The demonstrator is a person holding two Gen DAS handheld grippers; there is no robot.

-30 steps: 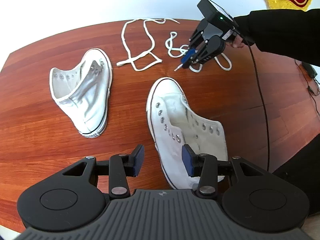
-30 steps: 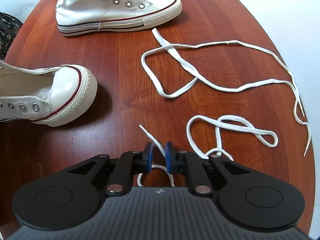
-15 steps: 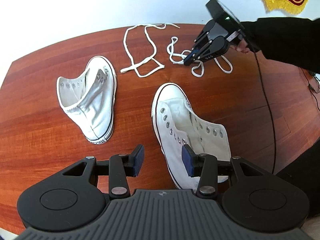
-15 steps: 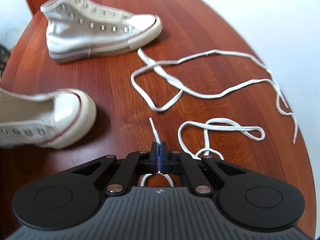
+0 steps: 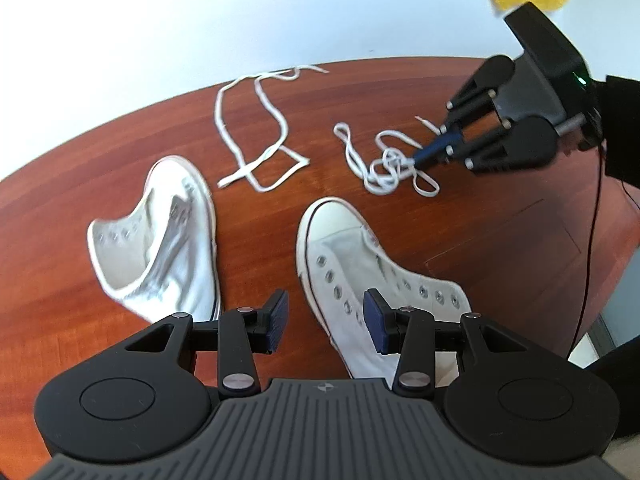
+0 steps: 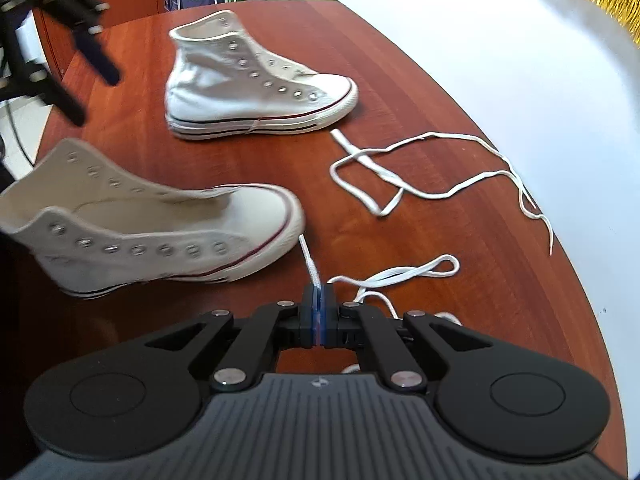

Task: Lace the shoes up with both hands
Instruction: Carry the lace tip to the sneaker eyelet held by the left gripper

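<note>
Ahead-left of right gripper [image 6: 319, 300], pinching lace [image 6: 310, 258] with tip pointing far: near shoe [image 6: 160, 236], toe pointing right. Left gripper [image 5: 325, 314] hovering spread over same shoe.

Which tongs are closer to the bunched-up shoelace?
Right. The right tongs are shut on the bunched-up shoelace; the left tongs hang open over the near shoe.

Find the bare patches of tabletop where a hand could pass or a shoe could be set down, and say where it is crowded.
Bare wood shows between the far shoe and near shoe, and left of the far shoe. It is crowded beyond the toes: the loose lace sprawls there, and the right gripper is shut on the tangled lace. The left gripper hangs open over the near shoe.
</note>
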